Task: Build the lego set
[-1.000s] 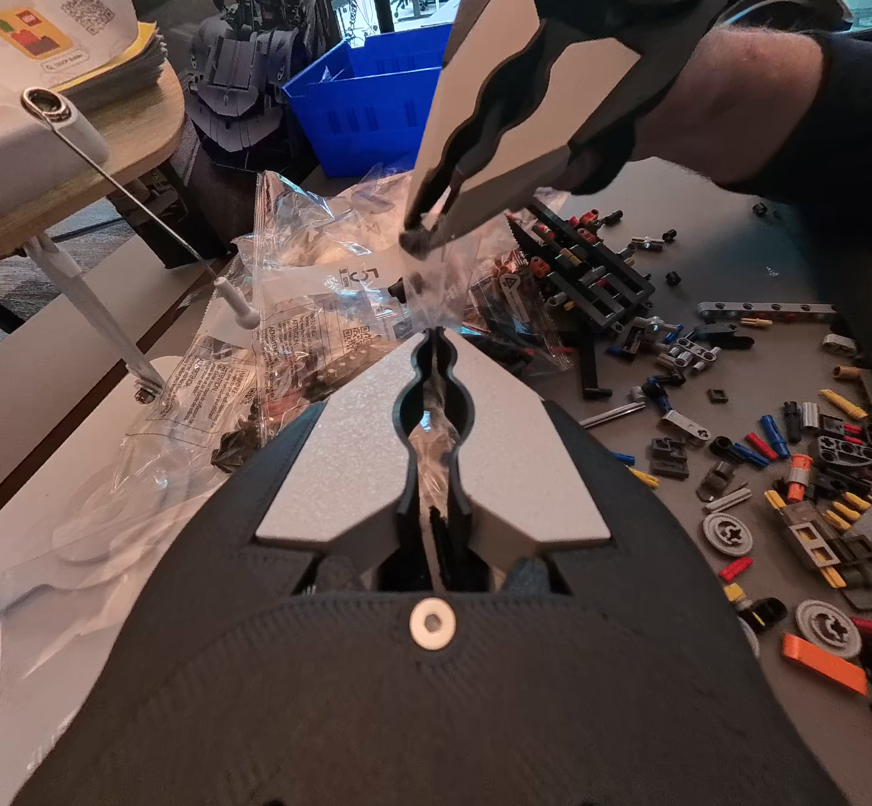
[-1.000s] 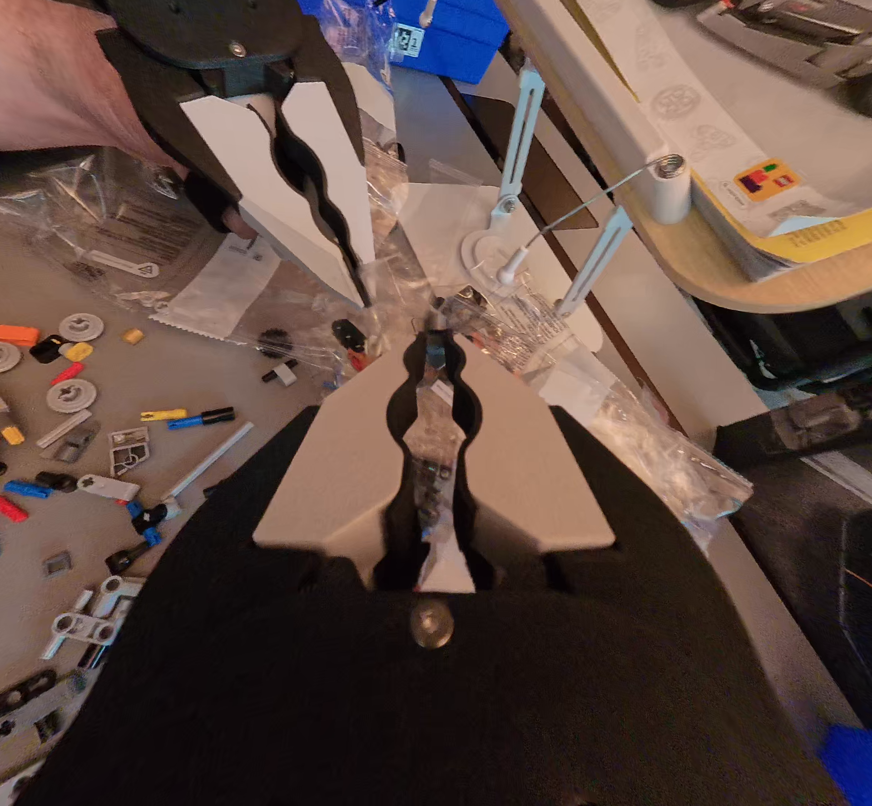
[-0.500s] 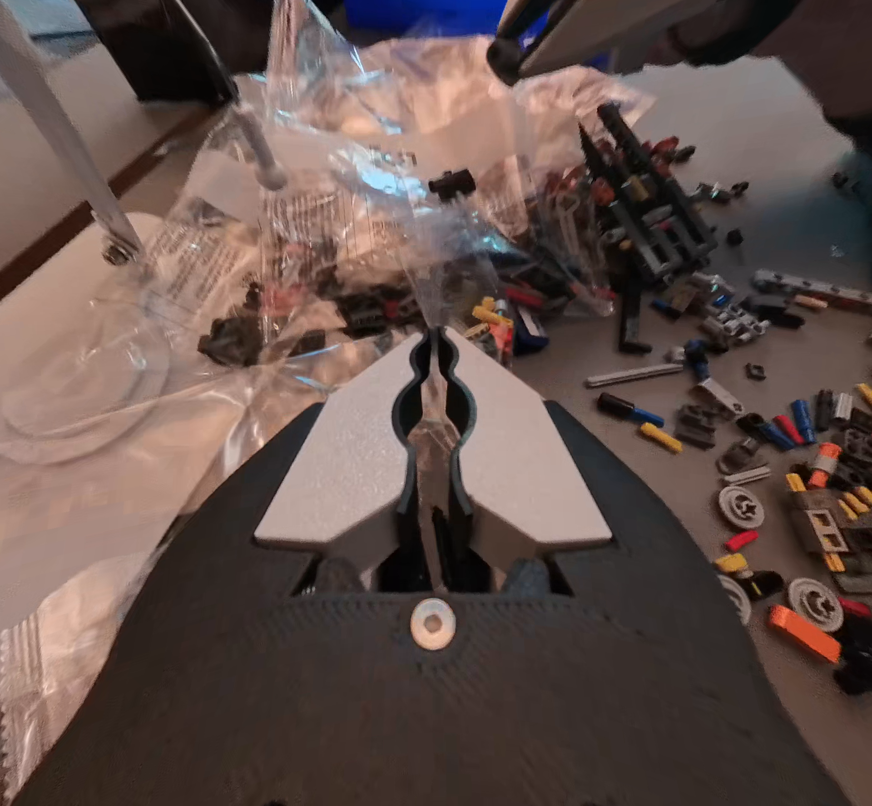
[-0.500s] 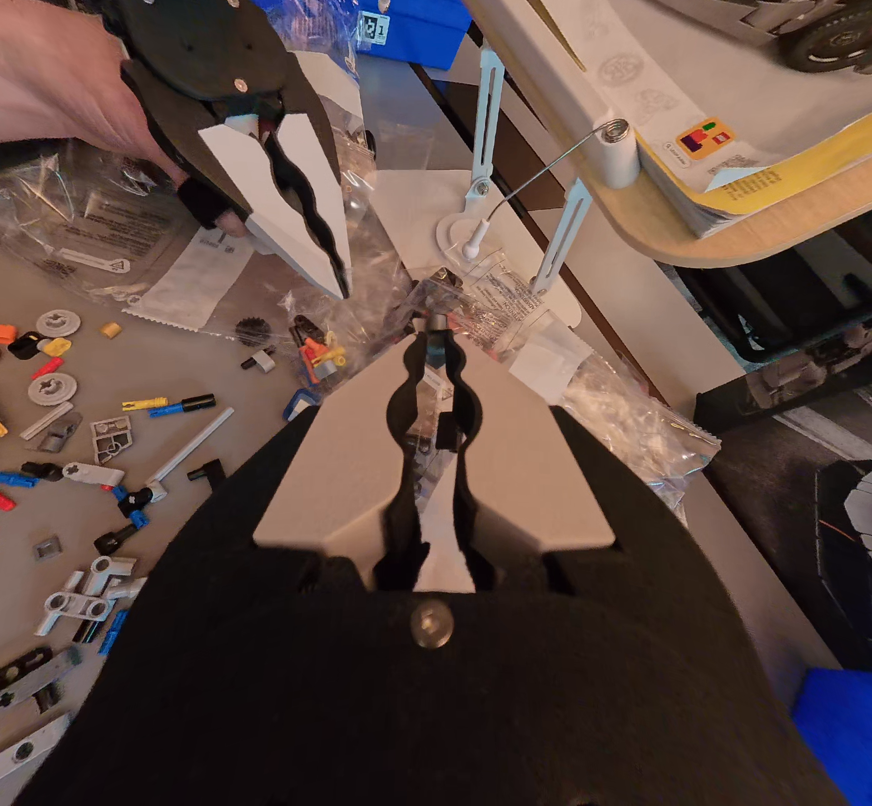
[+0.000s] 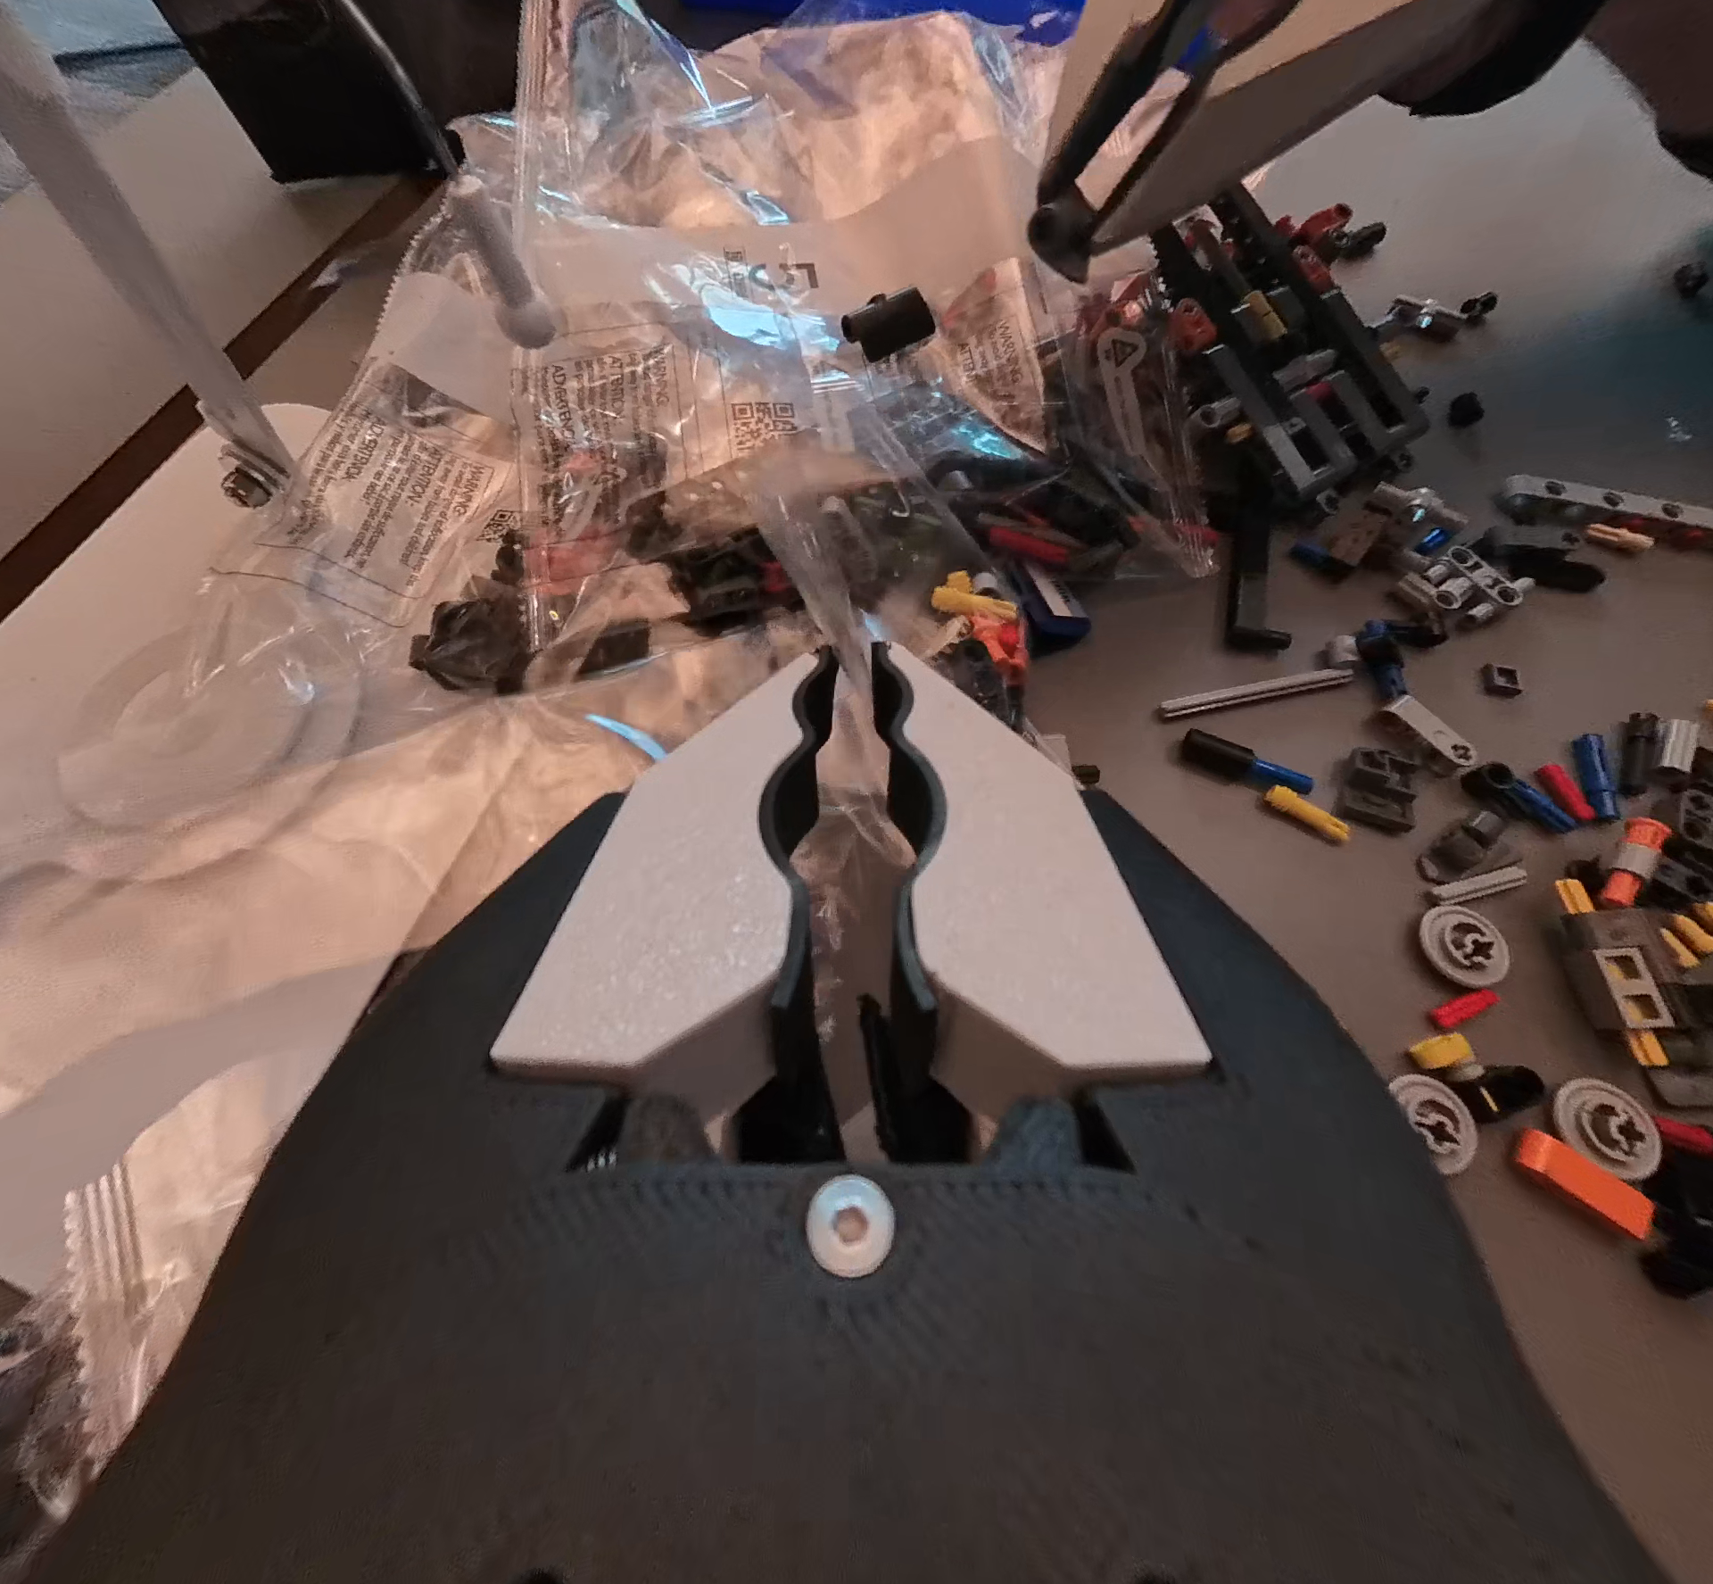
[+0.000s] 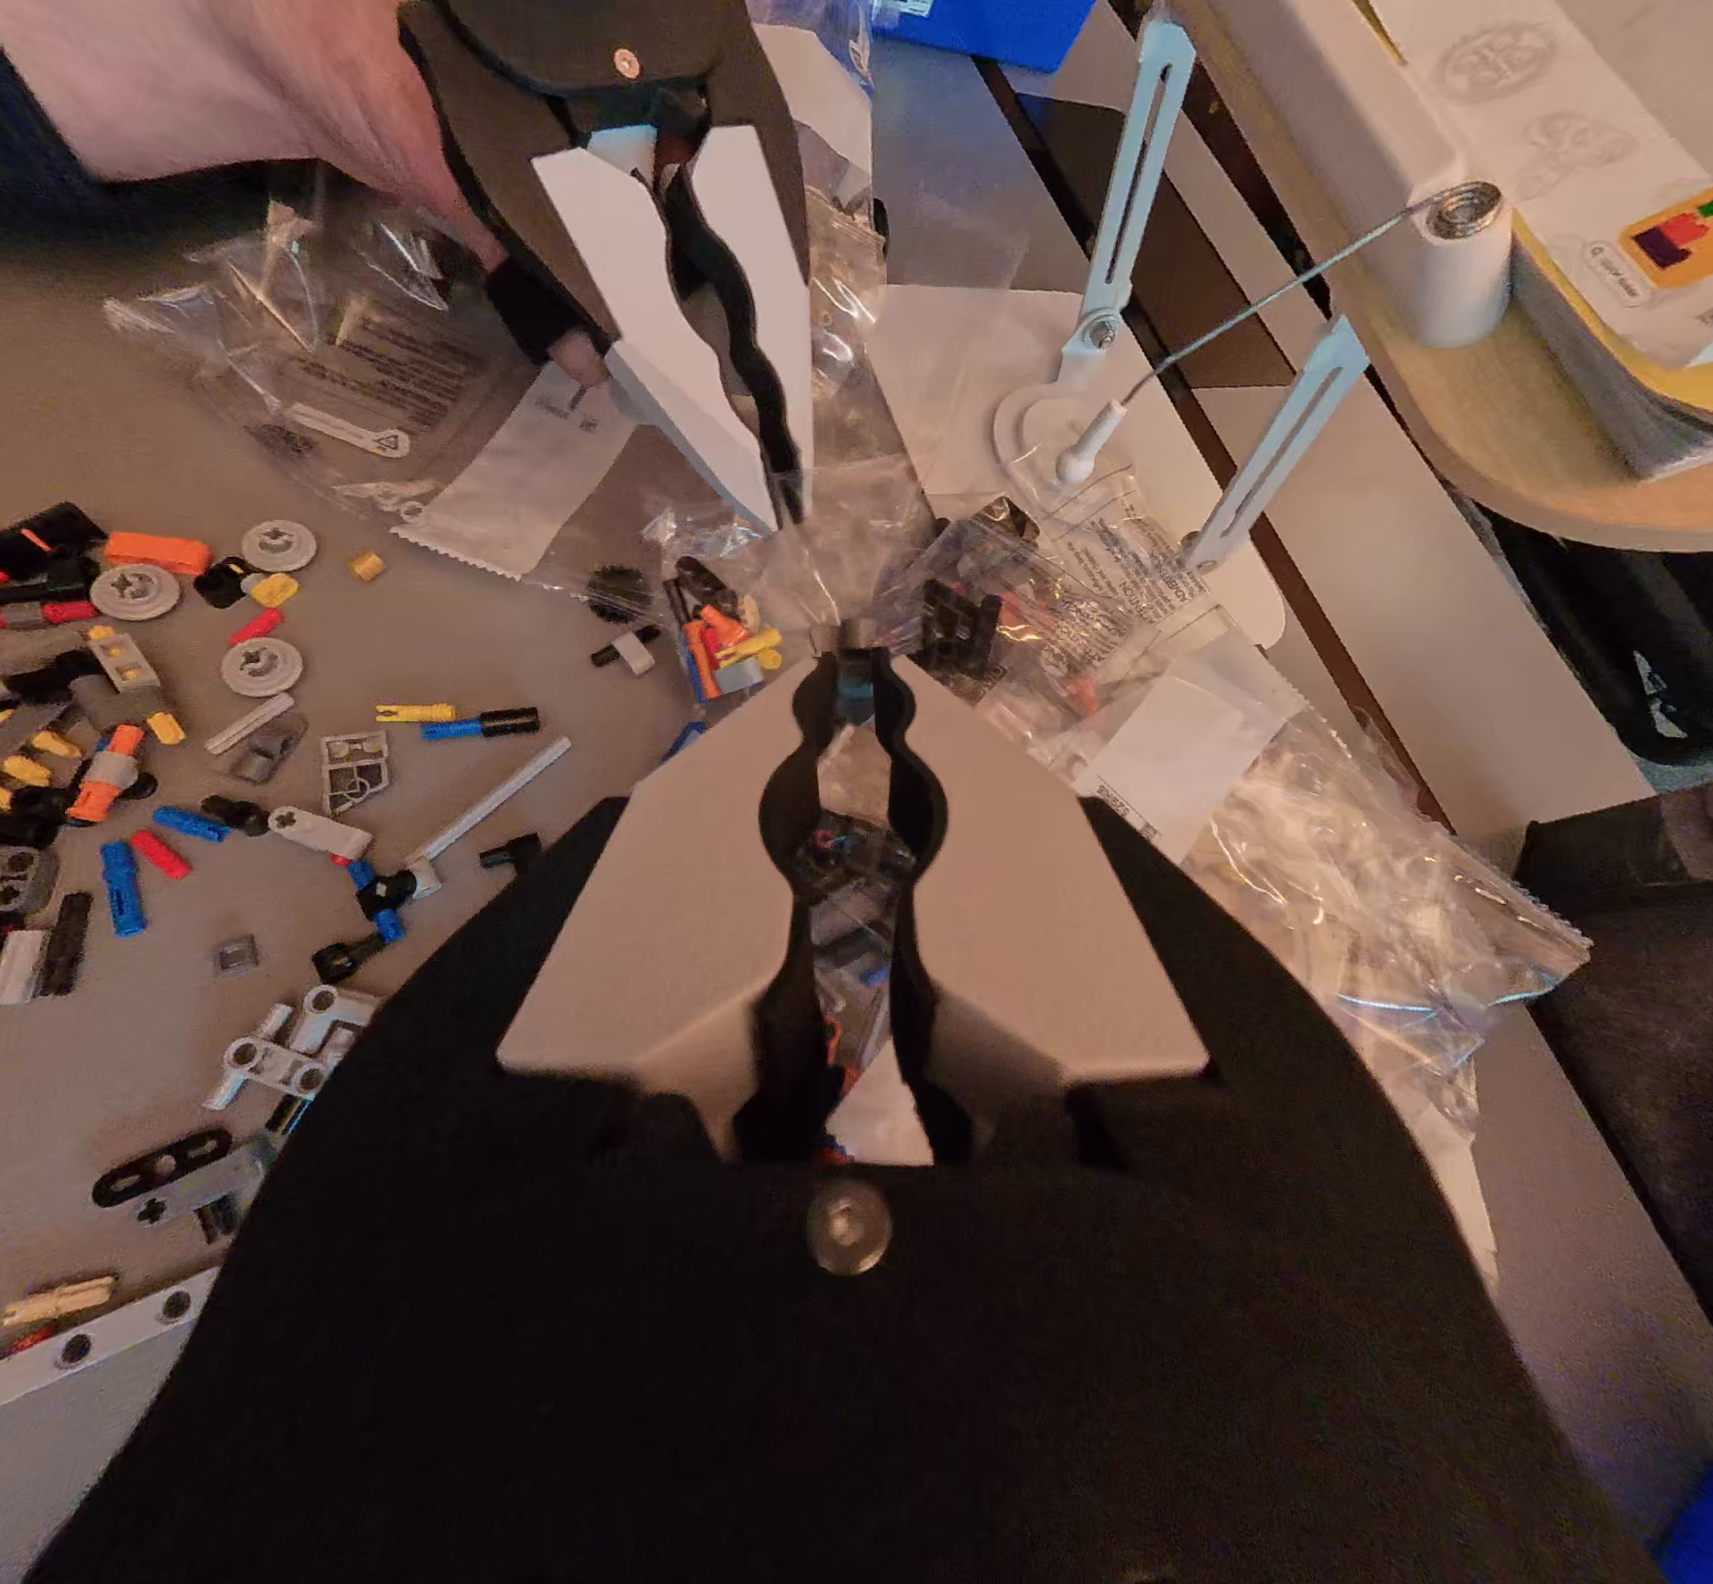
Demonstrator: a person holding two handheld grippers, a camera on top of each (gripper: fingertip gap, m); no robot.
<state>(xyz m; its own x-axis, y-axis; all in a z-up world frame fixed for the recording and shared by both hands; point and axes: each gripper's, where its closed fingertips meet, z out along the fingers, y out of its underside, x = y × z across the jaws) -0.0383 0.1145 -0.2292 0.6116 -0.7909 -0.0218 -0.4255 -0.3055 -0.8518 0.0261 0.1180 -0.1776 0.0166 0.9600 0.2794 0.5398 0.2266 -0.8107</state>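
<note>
Left gripper [image 5: 853,659] clenched on a fold of the clear plastic parts bag [image 5: 769,464], bag resting on the grey table [image 5: 1159,844]. Right gripper [image 6: 851,666] also pinches the bag film. Loose lego pieces [image 5: 1483,798] lie scattered beside it.

The clear plastic bag [image 5: 834,557] has torn open between the two grippers, and small yellow, orange and blue pieces [image 6: 728,640] now lie spilled on the bench [image 6: 371,844]. The left gripper [image 5: 851,659] has dropped low toward the bench; the right gripper [image 5: 1066,228] has pulled away.
</note>
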